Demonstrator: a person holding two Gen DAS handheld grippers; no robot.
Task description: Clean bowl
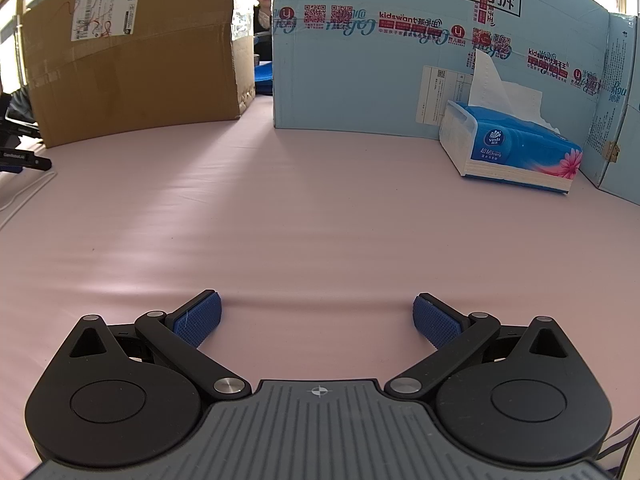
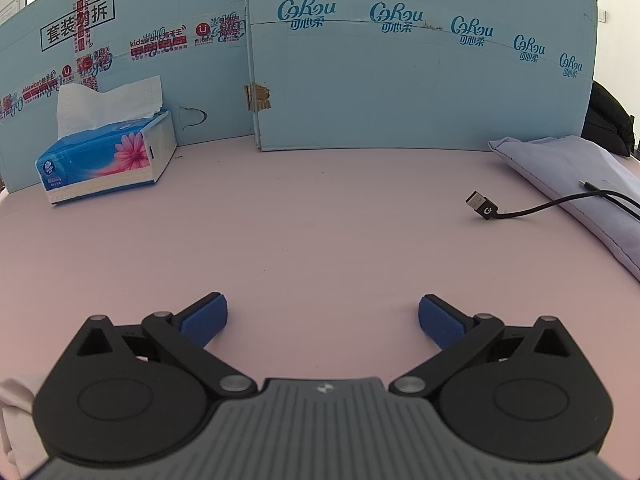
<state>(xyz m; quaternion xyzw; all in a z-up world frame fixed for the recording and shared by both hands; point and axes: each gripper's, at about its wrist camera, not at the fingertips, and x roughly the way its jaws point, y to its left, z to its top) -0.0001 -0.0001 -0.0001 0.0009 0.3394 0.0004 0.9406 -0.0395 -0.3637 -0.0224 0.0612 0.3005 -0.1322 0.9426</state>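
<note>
Left gripper (image 1: pixel 318 316): 2 blue pads spread wide, nothing between them, low over the pink table (image 1: pixel 320 220). Right gripper (image 2: pixel 323 318): likewise spread and empty. No bowl shows in either view. Tissue pack (image 2: pixel 100 160) sits at the table's far edge against the blue cardboard wall (image 2: pixel 400 80). USB cable (image 2: pixel 484 206) lies toward the right edge, trailing over a lilac cloth bag (image 2: pixel 568 176). Brown carton (image 1: pixel 136 64) stands at the far left corner.

pink table (image 2: pixel 320 240) | tissue pack (image 2: pixel 100 156) | USB cable (image 2: pixel 520 210) | lilac cloth (image 2: pixel 568 176) | boxes (image 1: pixel 132 68)
</note>
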